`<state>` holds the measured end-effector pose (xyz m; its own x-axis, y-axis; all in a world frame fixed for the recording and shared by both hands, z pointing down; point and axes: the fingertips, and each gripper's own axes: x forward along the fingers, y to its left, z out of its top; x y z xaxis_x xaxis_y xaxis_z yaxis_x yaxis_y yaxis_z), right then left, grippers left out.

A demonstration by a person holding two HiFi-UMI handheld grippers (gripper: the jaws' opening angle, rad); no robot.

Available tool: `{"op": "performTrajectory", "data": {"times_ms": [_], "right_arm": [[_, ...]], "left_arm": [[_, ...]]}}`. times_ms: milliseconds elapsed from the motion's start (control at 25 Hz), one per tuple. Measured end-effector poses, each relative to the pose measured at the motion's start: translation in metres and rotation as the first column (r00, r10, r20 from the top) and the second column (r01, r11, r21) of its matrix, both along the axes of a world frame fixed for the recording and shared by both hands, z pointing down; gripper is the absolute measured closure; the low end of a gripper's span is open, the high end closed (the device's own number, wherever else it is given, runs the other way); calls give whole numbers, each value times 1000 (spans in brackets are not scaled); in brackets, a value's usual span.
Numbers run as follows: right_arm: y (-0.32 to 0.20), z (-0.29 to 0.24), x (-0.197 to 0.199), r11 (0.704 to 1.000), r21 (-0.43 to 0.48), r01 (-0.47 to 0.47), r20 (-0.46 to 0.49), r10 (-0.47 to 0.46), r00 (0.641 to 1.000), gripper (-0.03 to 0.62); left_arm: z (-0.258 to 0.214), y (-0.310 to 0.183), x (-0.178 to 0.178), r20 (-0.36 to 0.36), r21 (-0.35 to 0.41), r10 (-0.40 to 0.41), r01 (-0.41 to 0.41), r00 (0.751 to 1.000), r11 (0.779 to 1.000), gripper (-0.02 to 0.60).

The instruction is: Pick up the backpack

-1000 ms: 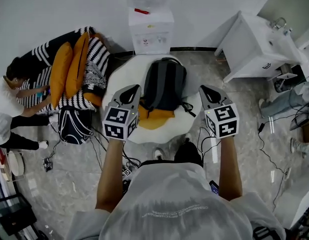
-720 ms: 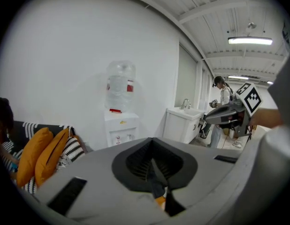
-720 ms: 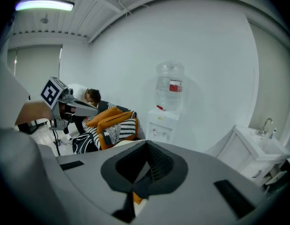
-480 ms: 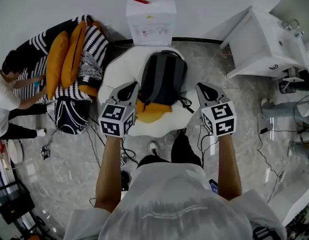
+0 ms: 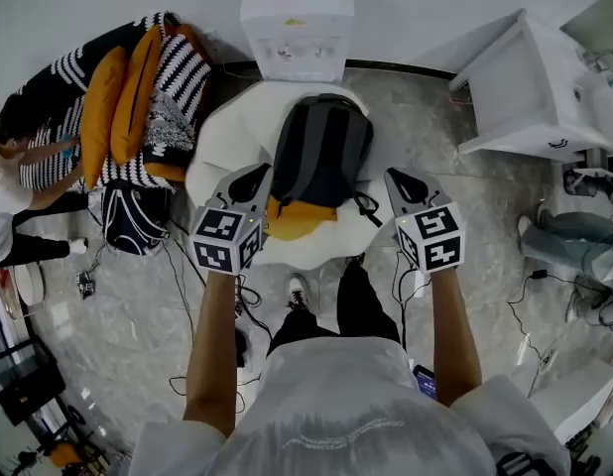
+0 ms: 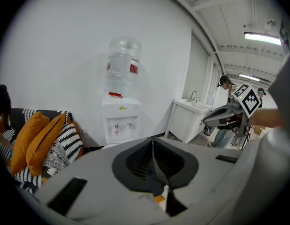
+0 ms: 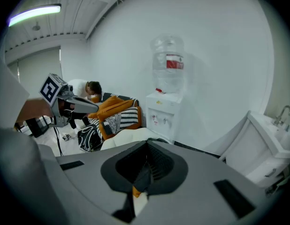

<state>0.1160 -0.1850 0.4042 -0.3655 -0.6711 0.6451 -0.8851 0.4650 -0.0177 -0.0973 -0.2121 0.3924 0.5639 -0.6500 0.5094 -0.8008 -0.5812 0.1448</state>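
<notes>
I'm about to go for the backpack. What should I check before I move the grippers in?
1. Backpack lies exposed on the white seat: ok.
2. Left gripper and right gripper flank it: ok.
3. Jaws wide enough to grab: not ok. The right jaws are shut. The left jaws look together, though they have just been opening. Nothing is between either pair.
4. Backpack gripped: not ok.
5. Carry handle located: cannot tell.
</notes>
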Motion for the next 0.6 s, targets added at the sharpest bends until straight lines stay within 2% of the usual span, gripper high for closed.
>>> {"op": "performTrajectory", "data": {"times_ms": [360,600], "right_arm": [[-17,63,11,993,-112,41,-13,-43,999,592],[-12,101,12,975,-214,65,26,-61,998,591]], "left_arm": [[50,-18,16,33,-66,14,-12,999,998,563],[85,-18,17,77,-118,22,-13,997,993,563]]}}
